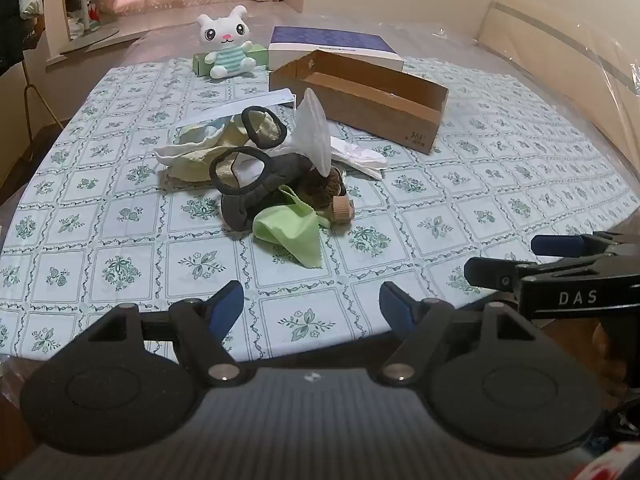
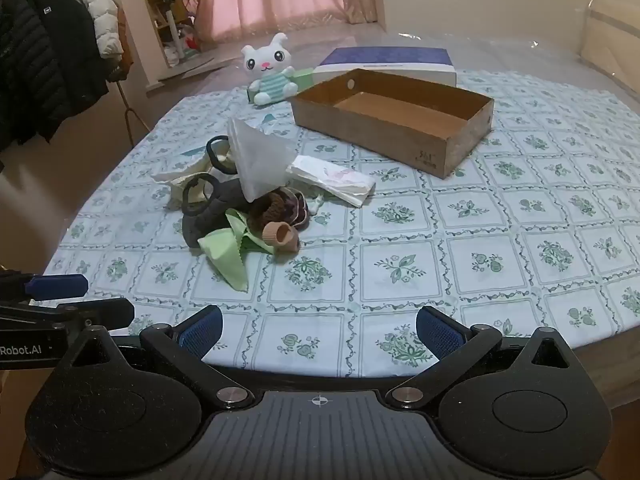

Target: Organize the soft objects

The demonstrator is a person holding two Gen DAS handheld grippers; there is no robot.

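Pile of soft objects [image 1: 264, 168] at frame centre, ahead of left gripper [image 1: 311, 304] and right gripper [image 2: 318, 330]; jaws apart, empty; cardboard box [image 2: 400, 120] upper right.

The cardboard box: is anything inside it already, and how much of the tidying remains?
Nothing looks done: the cardboard box is empty. Nothing is in hand: the left gripper and right gripper are open. The whole pile of soft objects is left.
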